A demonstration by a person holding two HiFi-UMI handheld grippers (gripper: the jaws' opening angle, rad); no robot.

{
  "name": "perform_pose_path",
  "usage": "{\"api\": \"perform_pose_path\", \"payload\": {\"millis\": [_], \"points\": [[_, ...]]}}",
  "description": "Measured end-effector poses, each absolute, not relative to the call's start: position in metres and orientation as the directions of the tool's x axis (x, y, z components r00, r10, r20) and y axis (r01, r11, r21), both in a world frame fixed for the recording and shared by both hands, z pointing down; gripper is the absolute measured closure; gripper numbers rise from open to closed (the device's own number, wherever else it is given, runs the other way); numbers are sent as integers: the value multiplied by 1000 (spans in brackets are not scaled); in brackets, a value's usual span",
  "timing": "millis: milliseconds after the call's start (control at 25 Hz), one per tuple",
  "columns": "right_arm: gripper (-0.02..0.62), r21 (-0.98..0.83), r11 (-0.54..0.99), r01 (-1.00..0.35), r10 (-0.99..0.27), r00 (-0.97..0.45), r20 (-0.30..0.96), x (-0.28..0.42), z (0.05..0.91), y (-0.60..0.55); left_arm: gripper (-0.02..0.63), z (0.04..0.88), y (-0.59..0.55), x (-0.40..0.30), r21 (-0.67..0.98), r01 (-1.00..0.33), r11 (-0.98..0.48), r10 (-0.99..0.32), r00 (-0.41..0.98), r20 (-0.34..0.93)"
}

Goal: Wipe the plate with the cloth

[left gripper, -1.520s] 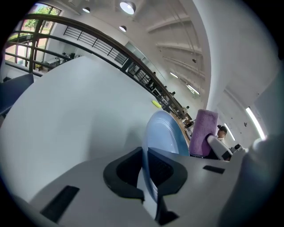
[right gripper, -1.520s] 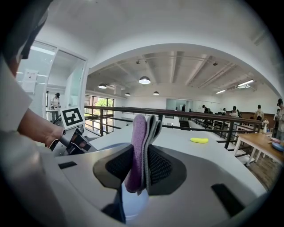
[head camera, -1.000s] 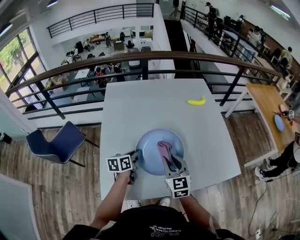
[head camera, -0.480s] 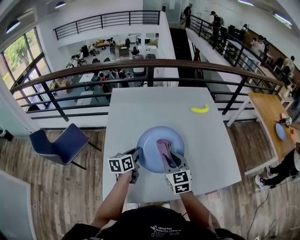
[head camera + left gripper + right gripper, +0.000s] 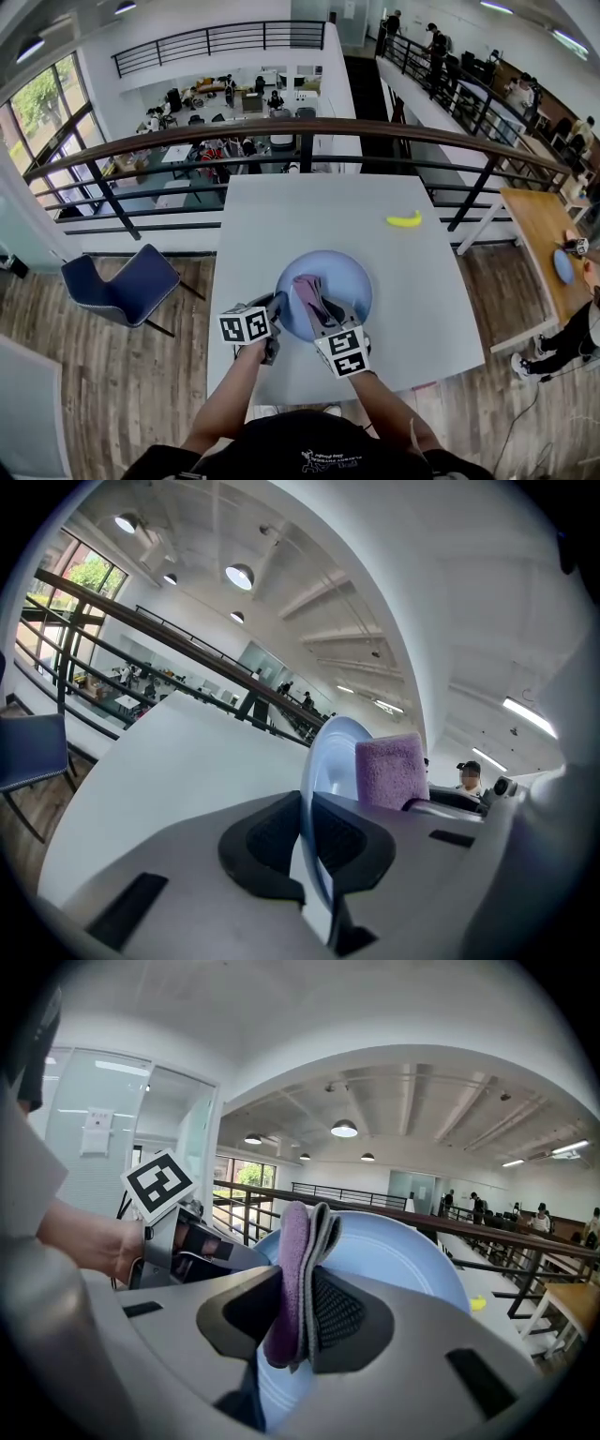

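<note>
White table (image 5: 281,216) by the railing (image 5: 309,127): left gripper's (image 5: 277,307) fingers (image 5: 265,841) pinch the blue plate's (image 5: 345,274) near-left rim; right gripper's (image 5: 325,317) fingers clamp the folded purple cloth (image 5: 307,292), laid over the plate's left side, banana (image 5: 405,221) well apart beyond.

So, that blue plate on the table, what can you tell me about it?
The plate is round, pale blue and shallow, with a smooth, glossy surface and a raised rim. It is over the near part of the white table. The left tool is clamped on its left rim, and a folded purple cloth, gripped by the right tool, lies against its inner face.
</note>
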State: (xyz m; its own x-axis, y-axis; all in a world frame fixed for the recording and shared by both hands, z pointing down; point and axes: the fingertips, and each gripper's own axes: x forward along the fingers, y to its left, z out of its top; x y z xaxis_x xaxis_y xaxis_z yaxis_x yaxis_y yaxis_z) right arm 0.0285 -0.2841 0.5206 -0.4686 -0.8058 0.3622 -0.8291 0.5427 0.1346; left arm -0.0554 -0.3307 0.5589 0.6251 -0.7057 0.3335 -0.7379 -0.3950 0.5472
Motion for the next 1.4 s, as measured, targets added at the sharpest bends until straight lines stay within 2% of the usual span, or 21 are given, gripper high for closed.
{"api": "perform_pose_path", "payload": {"millis": [760,1400], "points": [[495,152,555,-818,-804,-481,349,0,502,-291,580,530,-320,-55,510,-731,-453,-707,643,294],[495,161,454,-876,-866,-392,311,48,496,-310,578,529,-314,-48,507,-735,-450,-714,637,290]]}}
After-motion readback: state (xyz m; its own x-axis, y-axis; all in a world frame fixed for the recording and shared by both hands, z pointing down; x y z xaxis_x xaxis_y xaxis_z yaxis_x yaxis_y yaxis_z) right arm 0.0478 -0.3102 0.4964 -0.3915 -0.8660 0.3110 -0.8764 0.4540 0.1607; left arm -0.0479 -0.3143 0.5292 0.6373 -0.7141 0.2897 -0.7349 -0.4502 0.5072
